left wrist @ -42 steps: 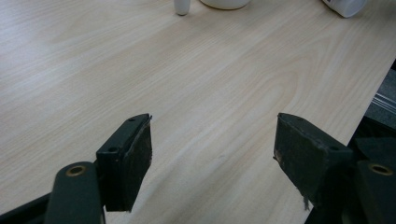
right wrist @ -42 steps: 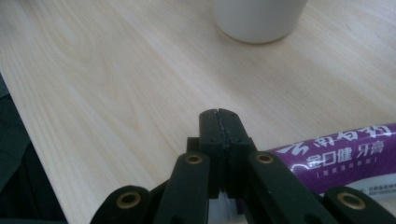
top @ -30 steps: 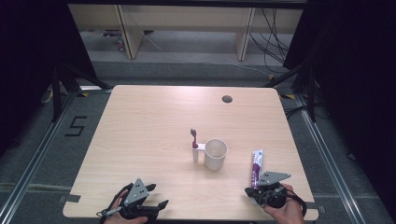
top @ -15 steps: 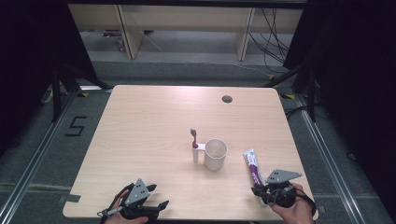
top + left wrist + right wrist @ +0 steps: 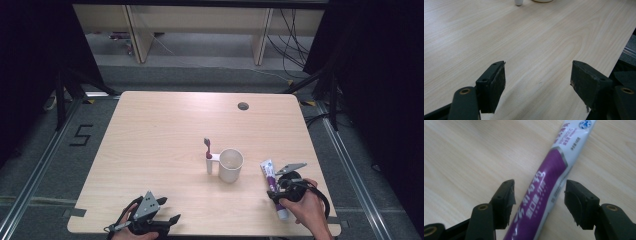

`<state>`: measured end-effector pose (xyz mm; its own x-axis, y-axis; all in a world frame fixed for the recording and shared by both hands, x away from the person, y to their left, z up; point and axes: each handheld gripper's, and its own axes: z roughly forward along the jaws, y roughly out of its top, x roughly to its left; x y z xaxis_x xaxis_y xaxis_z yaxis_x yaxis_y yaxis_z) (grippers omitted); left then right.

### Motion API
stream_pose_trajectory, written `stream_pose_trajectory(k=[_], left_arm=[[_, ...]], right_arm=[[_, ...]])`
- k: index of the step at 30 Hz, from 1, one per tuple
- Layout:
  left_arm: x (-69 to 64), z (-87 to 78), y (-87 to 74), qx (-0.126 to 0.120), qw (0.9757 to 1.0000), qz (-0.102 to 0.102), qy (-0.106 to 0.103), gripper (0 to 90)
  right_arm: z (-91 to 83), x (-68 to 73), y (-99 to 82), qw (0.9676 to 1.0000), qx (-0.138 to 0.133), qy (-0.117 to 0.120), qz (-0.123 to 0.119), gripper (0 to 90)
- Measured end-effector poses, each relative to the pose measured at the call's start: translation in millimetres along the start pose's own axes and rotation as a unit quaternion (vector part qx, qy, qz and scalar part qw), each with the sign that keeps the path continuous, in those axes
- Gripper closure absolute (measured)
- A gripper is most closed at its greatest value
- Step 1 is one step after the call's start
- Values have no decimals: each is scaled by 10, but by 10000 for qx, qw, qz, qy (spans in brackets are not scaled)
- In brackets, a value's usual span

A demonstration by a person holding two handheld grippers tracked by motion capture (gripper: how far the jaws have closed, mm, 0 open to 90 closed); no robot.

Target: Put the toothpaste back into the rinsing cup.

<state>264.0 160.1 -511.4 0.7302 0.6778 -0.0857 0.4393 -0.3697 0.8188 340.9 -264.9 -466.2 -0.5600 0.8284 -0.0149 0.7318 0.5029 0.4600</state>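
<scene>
— Pale wood table [image 5: 165,135], floor mark "5" at nine o'clock. Where's the toothpaste tube [image 5: 541,192]?

— At four o'clock, lying flat between my right gripper [image 5: 539,202] jaws, just opening, untouched. Purple label, Chinese characters. My left gripper [image 5: 537,85] gapes empty.

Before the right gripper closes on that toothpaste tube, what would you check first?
1. Tube between the right gripper jaws: ok.
2. Jaws open and clear of the tube: ok, they have just been opening, with gaps on both sides.
3. Tube flat on the table: ok.
4. Cup and toothbrush clear of the tube: ok.
5. Left gripper open, nothing between its jaws: ok.
6. Tube's cap on: cannot tell.
</scene>
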Motion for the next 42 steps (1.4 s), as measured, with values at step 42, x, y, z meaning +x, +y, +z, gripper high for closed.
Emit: stream_pose_trajectory(k=[42], left_arm=[[-8,-5,7,31,10000,4,-61,277]], right_arm=[[294,-146,482,9816,1855,261,-371,586]])
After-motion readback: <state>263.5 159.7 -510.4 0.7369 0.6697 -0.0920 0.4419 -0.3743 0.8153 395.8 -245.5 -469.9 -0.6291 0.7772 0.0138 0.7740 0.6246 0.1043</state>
